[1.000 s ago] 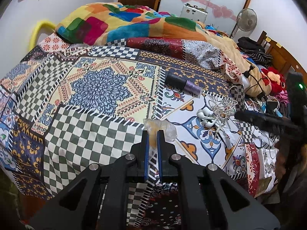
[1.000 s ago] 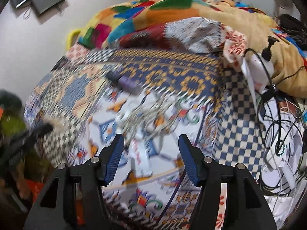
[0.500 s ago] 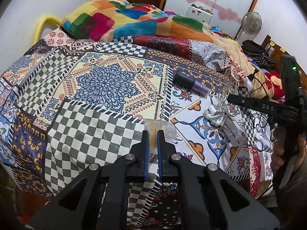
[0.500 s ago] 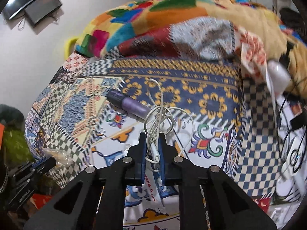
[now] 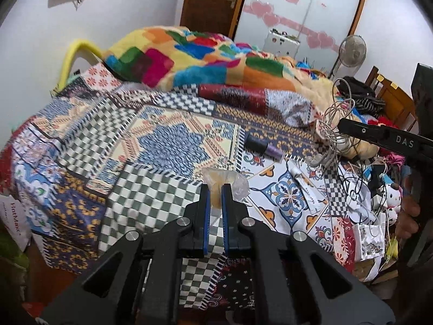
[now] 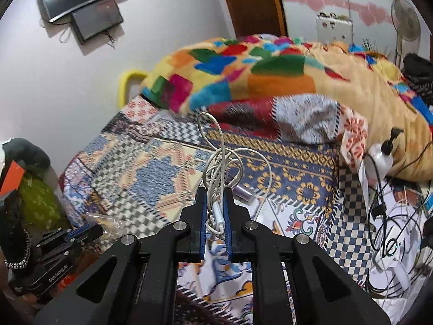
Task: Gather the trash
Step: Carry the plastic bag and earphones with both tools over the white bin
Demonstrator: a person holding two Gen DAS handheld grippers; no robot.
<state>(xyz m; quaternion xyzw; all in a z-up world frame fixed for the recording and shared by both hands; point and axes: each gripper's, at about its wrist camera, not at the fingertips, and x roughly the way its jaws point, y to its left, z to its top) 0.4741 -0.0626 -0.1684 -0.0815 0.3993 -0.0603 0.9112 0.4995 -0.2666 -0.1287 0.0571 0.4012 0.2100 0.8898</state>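
Left gripper: jaws nearly closed, pinching a crumpled clear plastic bag with a yellowish tint. Bag is held above the green-checked patch of the patterned bedspread; its top bulges out past the fingertips.

Right gripper: jaws drawn in on a tangled white cable. Cable is off-white, looped several times, with a white plug body wedged between the blue pads; one loop stands up above the tips. The tangle hangs clear above the bedspread.

Legible writing: "DAS" in pale letters on the right gripper's black finger in the left wrist view. "HotMax" in red on a white bag at the bedspread's left edge.

Dark and purple tube lies on the bedspread beyond the plastic bag.
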